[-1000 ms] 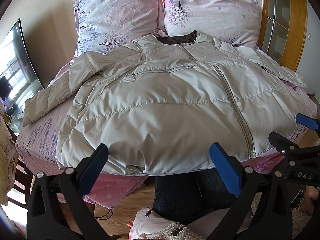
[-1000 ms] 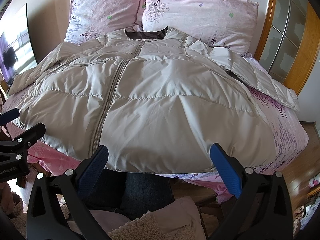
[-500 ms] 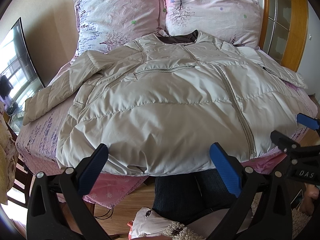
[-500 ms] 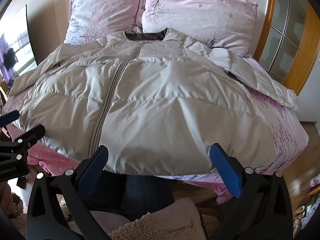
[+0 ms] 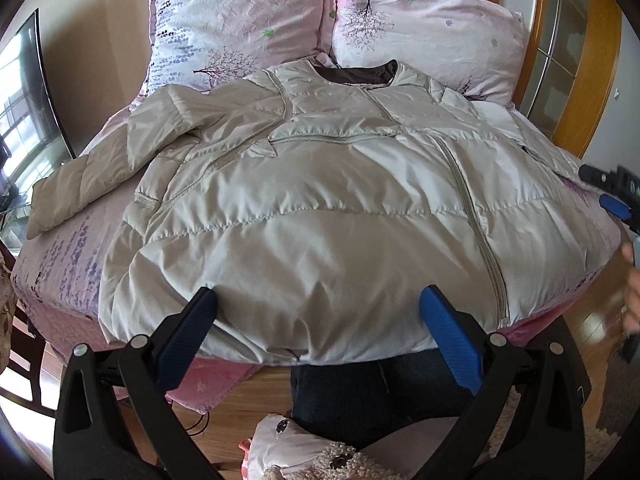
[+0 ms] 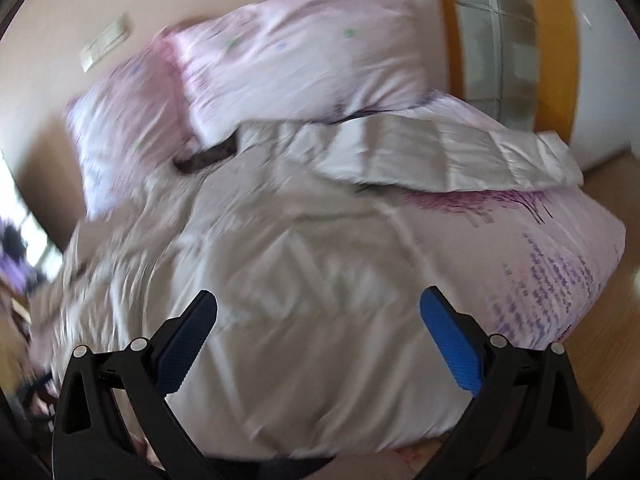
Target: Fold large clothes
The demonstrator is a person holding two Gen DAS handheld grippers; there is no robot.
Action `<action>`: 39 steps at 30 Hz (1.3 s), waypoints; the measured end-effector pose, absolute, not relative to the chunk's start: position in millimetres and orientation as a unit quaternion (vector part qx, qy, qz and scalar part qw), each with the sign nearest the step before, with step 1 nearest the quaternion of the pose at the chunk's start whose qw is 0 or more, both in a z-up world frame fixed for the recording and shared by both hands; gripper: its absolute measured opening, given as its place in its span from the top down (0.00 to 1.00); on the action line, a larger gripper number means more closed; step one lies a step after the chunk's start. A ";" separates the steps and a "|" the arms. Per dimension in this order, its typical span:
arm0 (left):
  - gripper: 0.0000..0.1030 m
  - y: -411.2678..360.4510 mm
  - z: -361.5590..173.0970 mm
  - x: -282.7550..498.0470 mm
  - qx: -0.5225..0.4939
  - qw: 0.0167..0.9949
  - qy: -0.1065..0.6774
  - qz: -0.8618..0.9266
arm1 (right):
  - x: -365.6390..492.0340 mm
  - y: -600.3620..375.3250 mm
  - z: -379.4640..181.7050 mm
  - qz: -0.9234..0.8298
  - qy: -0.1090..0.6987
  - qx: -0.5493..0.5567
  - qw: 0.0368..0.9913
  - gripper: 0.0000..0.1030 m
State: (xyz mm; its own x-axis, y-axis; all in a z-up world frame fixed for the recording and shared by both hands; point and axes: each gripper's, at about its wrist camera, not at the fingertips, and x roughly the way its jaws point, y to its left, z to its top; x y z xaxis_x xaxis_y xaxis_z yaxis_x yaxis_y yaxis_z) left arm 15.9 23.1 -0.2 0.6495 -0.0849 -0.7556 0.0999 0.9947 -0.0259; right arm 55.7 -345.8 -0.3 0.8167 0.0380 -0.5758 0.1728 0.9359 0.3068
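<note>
Nearest, the left gripper (image 5: 318, 312) hangs spread and empty at the hem of the beige puffer jacket (image 5: 320, 208), much as a moment ago; the right gripper (image 6: 318, 316), equally spread and empty, has swung rightward over the jacket toward its right sleeve (image 6: 448, 158), its view blurred, so a sleeve fold is probably starting; no containers show; beyond, the jacket lies flat, zipped, on the pink bed (image 5: 60, 272), collar at the pillows (image 5: 240, 20).

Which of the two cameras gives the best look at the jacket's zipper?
The left wrist view. It is sharp, and the zipper runs in plain sight from the dark collar down to the hem of the jacket. The right wrist view is blurred; there the jacket is a smeared pale mass and no zipper can be made out.
</note>
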 end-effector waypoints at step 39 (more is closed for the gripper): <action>0.02 242.5 5.7 140.1 -0.210 0.892 0.385 0.112 | 150.7 -624.5 -61.1 -0.260 0.260 0.514 0.775 0.91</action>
